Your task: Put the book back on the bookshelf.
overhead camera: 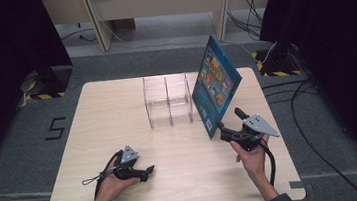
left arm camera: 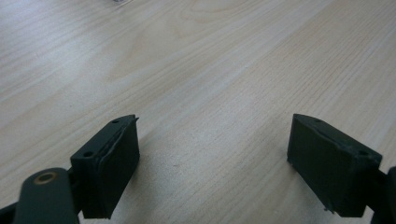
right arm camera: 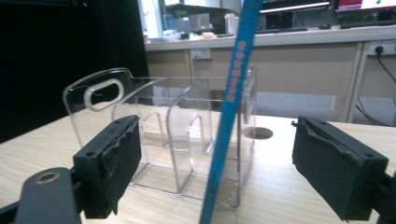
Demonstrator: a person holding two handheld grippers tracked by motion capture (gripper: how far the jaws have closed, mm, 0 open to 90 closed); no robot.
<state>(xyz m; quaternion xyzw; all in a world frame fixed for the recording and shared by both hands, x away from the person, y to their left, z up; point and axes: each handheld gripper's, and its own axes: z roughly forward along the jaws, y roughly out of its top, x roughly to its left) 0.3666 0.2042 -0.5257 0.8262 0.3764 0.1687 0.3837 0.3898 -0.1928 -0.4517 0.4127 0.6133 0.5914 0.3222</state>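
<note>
Book [overhead camera: 216,82]: leans tilted vs clear rack [overhead camera: 167,100], at its right end.
Your R gripper [overhead camera: 230,123]: jaws apart, book's edge between, untouched.
Your L gripper [overhead camera: 149,171]: jaws apart, empty, well off rack.

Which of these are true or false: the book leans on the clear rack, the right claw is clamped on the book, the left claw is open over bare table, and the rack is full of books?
1. The book leans tilted against the rack. True.
2. The right claw is clamped on the book. False: its jaws stand wide, pads off the book.
3. The left claw is open over bare table. True.
4. The rack is full of books. False: its compartments are empty.
</note>
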